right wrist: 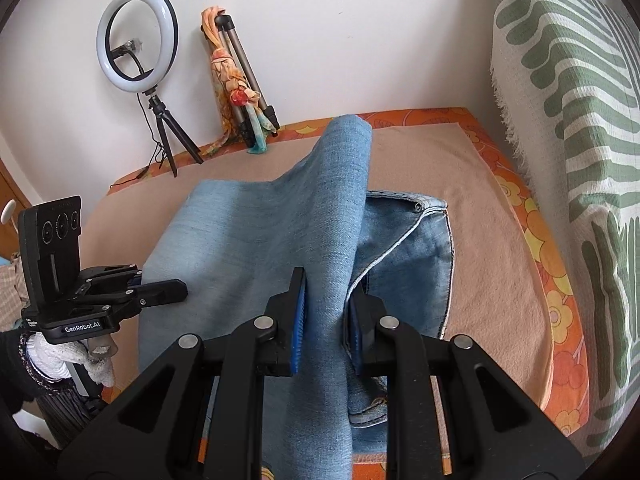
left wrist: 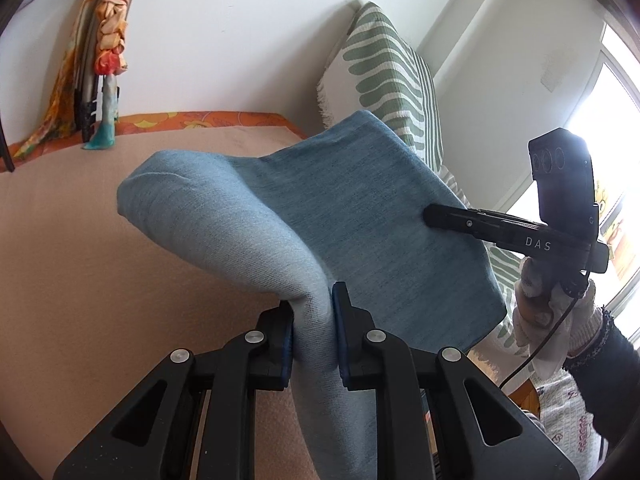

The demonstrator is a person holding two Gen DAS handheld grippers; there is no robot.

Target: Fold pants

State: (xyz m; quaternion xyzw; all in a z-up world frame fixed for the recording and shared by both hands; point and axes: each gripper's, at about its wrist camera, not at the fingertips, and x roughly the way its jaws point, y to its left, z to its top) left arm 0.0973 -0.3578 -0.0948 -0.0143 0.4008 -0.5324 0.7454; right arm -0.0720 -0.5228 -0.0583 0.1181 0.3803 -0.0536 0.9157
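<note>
We hold both grippers closed on the pants (right wrist: pixel 260 236), the landmark for everything here. Our left gripper (left wrist: pixel 313 330) pinches a raised ridge of the cloth at its near edge — blue pads pressed against either side of the fold. Our right gripper (right wrist: pixel 326 312) does likewise, clamped on a lifted ridge on the waistband side. Seen from the left wrist, our gloved right hand (left wrist: pixel 548 312) grips its handle just right of the pants; our gloved left hand (right wrist: pixel 72 354) sits just left of them — sleeves dark.
</note>
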